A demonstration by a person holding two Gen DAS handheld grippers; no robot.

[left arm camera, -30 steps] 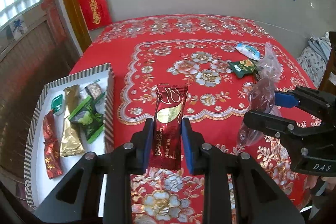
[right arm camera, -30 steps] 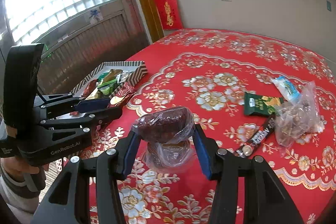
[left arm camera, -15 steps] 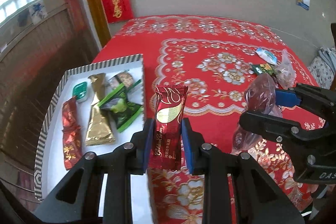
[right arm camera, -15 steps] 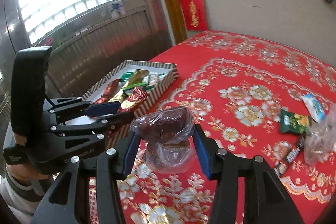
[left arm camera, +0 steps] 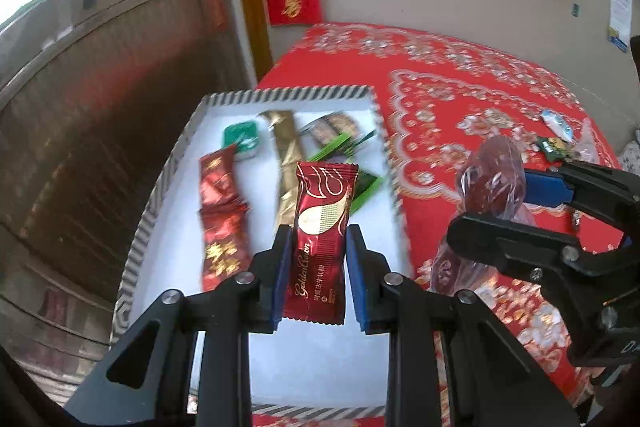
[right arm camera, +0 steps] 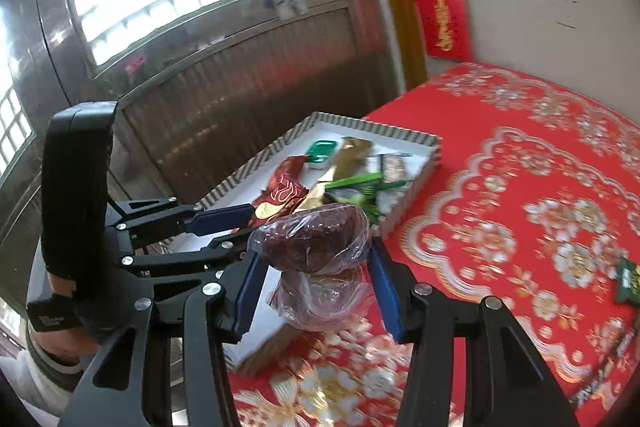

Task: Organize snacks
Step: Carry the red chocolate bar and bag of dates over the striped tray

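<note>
Snacks are lying in the striped tray (left arm camera: 182, 147) on the red tablecloth (left arm camera: 480, 107). My left gripper (left arm camera: 318, 267) is clamping a red candy bar (left arm camera: 322, 239) above the tray. My right gripper (right arm camera: 316, 275) is gripping a clear bag of dates (right arm camera: 312, 243) beside it.

Red wafer packet (left arm camera: 320, 239) upright over striped tray (left arm camera: 288, 94).
</note>
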